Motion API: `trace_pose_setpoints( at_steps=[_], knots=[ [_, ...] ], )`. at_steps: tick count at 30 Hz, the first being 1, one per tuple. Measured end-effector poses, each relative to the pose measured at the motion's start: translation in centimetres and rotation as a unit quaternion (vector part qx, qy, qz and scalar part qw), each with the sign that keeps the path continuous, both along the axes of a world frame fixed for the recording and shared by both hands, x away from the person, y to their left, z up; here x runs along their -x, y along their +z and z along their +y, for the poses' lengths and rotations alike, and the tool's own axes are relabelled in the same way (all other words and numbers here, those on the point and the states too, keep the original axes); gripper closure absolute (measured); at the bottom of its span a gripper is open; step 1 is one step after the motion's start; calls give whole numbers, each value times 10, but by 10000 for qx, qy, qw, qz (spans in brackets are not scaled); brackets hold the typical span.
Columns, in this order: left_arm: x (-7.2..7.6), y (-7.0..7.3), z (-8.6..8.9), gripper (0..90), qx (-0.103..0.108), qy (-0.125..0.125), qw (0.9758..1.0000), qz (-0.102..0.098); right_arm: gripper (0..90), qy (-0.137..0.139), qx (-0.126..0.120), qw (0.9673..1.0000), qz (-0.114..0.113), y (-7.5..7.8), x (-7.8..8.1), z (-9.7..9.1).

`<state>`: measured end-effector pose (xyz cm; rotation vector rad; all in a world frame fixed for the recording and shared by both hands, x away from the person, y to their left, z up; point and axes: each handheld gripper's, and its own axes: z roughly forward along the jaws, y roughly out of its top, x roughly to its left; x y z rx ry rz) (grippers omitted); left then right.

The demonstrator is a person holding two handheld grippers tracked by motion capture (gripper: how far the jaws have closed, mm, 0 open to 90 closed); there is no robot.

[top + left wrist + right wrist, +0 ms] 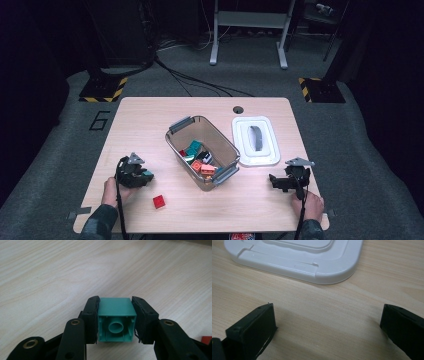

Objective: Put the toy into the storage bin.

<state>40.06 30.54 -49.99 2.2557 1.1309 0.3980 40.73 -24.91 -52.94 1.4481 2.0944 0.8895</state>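
Observation:
A teal brick [116, 320] sits between the pads of my left gripper [115, 305], hollow underside facing the camera, and both pads press on its sides just above the wooden table. In the high view that left gripper [145, 177] is at the table's front left with the teal brick [148, 175] at its tip. My right gripper [274, 181] rests at the front right, pointing left. Its jaws stand wide apart in the right gripper view, and the gripper [328, 320] has only bare wood between its pads.
A clear plastic bin [226, 173] with grey handles holds several coloured bricks at the table's centre. A white lid [256, 159] lies to its right, and the lid [294, 257] is just beyond my right jaws. A loose red brick [159, 201] lies front centre-left.

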Motion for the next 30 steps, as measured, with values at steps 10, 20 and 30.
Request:
trace_pose_setpoints(
  at_steps=[10, 20, 30],
  knots=[
    [2, 19, 1, 591, 201, 22, 9997, -141, 0, -10, -6, 10000, -1, 0, 0, 0],
    [3, 51, -2, 591, 356, -93, 9987, -355, 0, -6, -5, 10000, -1, 0, 0, 0],
    [-2, 77, -5, 591, 506, -192, 9970, -552, 0, -3, -1, 10000, 0, 0, 0, 0]
  ],
)
